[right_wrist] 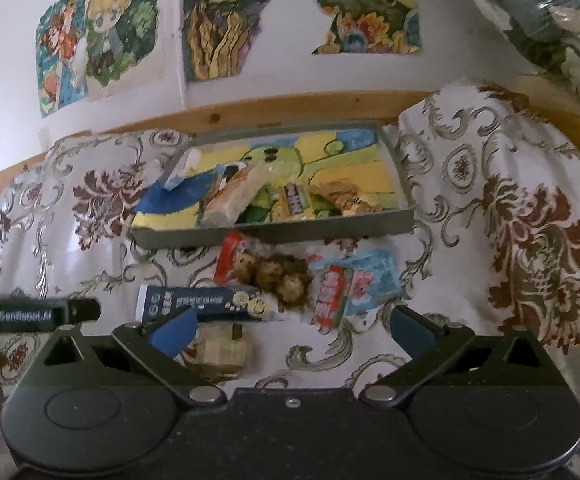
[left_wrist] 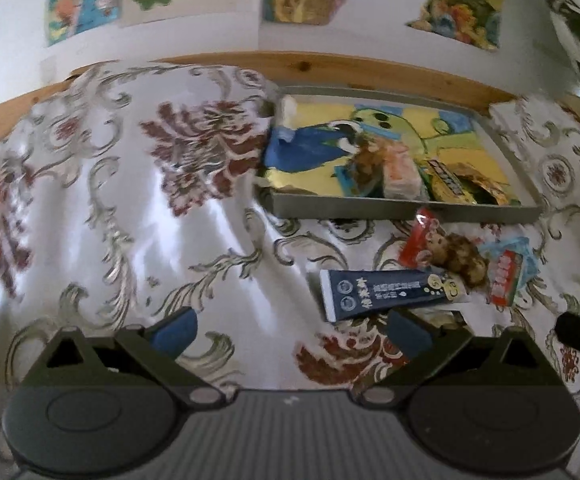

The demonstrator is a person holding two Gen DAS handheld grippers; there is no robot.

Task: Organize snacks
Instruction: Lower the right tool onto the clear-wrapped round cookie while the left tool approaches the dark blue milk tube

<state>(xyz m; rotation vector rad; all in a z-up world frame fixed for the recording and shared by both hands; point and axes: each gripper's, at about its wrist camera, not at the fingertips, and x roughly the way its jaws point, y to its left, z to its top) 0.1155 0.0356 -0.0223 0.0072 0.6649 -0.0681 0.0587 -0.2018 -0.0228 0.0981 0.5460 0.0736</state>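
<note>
A grey tray (left_wrist: 406, 209) (right_wrist: 274, 231) with a painted bottom sits at the back of the table and holds several snack packs. In front of it lie a dark blue bar pack (left_wrist: 382, 290) (right_wrist: 206, 303), a red pack of brown round snacks (left_wrist: 446, 250) (right_wrist: 266, 268), a light blue and red pack (left_wrist: 508, 270) (right_wrist: 354, 286) and a small pale snack (right_wrist: 220, 350). My left gripper (left_wrist: 290, 332) is open and empty, left of the pile. My right gripper (right_wrist: 290, 330) is open and empty, just before the pile.
A white floral cloth (left_wrist: 110, 220) (right_wrist: 510, 220) covers the table. A wooden rail (left_wrist: 330, 68) and a wall with torn posters (right_wrist: 230, 20) stand behind the tray. The left gripper's body shows at the left edge of the right wrist view (right_wrist: 34, 314).
</note>
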